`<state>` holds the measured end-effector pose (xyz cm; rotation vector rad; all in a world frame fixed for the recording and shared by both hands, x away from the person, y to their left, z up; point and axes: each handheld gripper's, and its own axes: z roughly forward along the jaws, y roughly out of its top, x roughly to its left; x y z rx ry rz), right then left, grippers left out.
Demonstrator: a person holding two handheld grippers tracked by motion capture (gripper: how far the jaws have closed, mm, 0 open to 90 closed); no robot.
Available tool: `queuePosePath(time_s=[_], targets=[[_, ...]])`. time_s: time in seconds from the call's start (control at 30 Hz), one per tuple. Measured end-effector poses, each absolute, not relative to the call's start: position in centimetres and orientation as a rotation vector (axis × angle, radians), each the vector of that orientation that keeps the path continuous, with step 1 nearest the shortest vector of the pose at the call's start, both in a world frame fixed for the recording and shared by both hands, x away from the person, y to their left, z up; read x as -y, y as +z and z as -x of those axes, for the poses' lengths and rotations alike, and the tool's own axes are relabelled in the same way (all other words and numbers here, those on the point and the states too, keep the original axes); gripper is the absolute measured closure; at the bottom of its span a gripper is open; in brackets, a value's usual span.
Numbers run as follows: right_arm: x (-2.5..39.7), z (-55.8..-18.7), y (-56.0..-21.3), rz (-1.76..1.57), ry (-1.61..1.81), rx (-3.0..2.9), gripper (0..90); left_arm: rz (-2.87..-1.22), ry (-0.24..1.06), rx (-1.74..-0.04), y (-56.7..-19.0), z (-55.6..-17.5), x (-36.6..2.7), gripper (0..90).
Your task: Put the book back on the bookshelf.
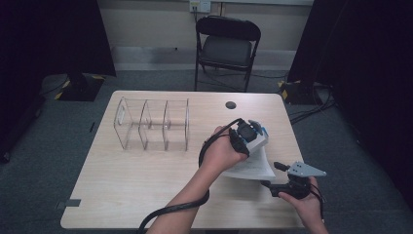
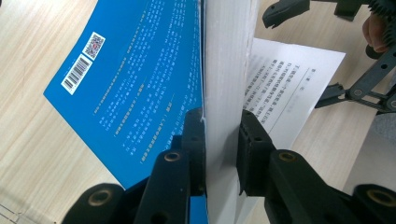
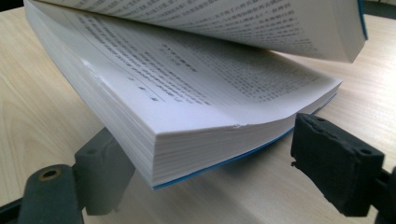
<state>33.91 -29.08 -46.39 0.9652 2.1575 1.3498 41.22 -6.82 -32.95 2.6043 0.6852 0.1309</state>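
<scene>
Left gripper [image 2: 222, 140], jaws pinched on a raised sheaf of pages of the thick blue-covered paperback book [image 2: 140, 70], held it open at the wooden table's [image 1: 146, 180] right front. Right gripper [image 3: 205, 172], jaws spread, flanked the lower page block's corner; clear acrylic divider rack [image 1: 152, 124] stood well apart.

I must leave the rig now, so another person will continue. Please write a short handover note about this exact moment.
Left gripper: shut on a thick block of the book's pages together with the blue cover, lifted up on edge.
Right gripper: open, jaws either side of the lower page block's corner, not clamping.
Book: at the table's right front, open, lower half lying flat.
Clear organizer: empty, at the rear left.
Done: book opened and gripped.
Left: probably close the book and move it to the organizer.
</scene>
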Motion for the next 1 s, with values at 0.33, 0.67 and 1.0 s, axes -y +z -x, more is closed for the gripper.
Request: queuePosePath(time_s=[0.33, 0.67, 1.0], targets=[[28.6, -33.8, -45.8, -0.924, 1.373, -2.153, 15.8, -2.614, 0.128, -0.668, -31.9, -40.7, 6.3, 76.0], [28.6, -34.0, -46.1, -0.917, 1.388, -2.157, 14.7, -2.631, 0.126, -0.649, -31.6, -40.4, 6.4, 76.0], [28.5, -33.9, -45.8, -0.894, 1.403, -2.144, 12.9, -2.629, 0.124, -0.647, -31.4, -40.1, 6.5, 76.0]])
